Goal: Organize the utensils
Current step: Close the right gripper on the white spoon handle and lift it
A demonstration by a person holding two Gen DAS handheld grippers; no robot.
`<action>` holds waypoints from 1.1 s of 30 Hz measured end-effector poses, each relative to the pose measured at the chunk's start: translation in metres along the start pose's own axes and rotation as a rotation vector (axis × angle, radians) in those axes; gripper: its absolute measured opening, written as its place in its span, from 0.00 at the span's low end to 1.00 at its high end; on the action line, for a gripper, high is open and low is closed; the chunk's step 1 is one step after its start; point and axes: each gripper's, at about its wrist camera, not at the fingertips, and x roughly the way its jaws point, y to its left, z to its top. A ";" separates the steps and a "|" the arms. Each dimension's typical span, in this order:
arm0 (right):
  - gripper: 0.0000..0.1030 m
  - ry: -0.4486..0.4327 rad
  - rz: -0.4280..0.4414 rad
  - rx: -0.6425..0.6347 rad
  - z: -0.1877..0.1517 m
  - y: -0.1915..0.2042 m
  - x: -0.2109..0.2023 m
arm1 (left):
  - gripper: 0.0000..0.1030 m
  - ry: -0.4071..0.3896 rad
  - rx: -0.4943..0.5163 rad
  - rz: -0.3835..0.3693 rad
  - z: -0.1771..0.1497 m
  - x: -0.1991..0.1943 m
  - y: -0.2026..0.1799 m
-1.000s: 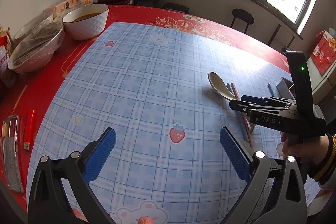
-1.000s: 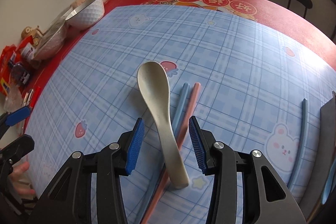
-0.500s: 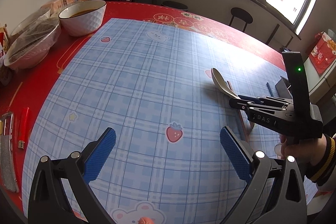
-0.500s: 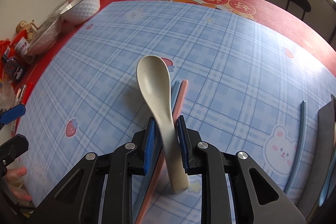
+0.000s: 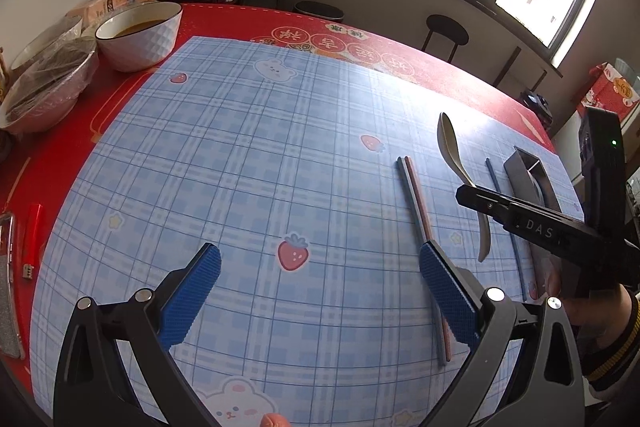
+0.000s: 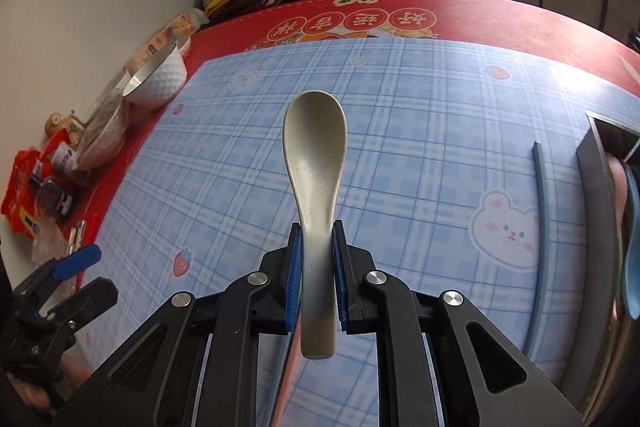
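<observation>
My right gripper (image 6: 316,233) is shut on the handle of a cream speckled spoon (image 6: 314,147) and holds it above the blue plaid mat (image 6: 420,115), bowl pointing forward. In the left wrist view the spoon (image 5: 450,143) hangs in that gripper (image 5: 466,193). A blue and a pink chopstick (image 5: 416,195) lie side by side on the mat. A lone blue chopstick (image 6: 540,219) lies beside a dark metal tray (image 6: 596,211) that holds a blue spoon (image 6: 632,259). My left gripper (image 5: 320,285) is open and empty over the mat's near edge.
A white bowl of broth (image 5: 138,35), wrapped bowls (image 5: 44,87) and snack packets (image 6: 28,187) crowd the left of the red table (image 5: 248,19). A red lighter (image 5: 32,239) lies at the left edge. Stools (image 5: 446,31) stand behind.
My right gripper closed on the spoon handle and lifted it off the pair of chopsticks, carrying it right toward the tray. My left gripper stayed open.
</observation>
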 end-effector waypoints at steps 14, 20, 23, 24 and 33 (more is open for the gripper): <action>0.14 -0.131 -0.107 0.139 -0.045 -0.070 -0.096 | 0.89 0.153 0.113 0.042 0.008 0.066 -0.061; 0.14 -0.159 -0.147 0.211 -0.060 -0.097 -0.120 | 0.58 0.215 0.098 0.038 0.011 0.095 -0.071; 0.14 -0.169 -0.158 0.232 -0.066 -0.105 -0.128 | 0.47 0.217 0.093 0.049 0.009 0.101 -0.073; 0.14 -0.172 -0.161 0.238 -0.068 -0.107 -0.130 | 0.45 0.217 0.098 0.051 0.009 0.102 -0.074; 0.14 -0.186 -0.172 0.265 -0.077 -0.116 -0.141 | 0.33 0.208 0.139 0.045 0.012 0.109 -0.088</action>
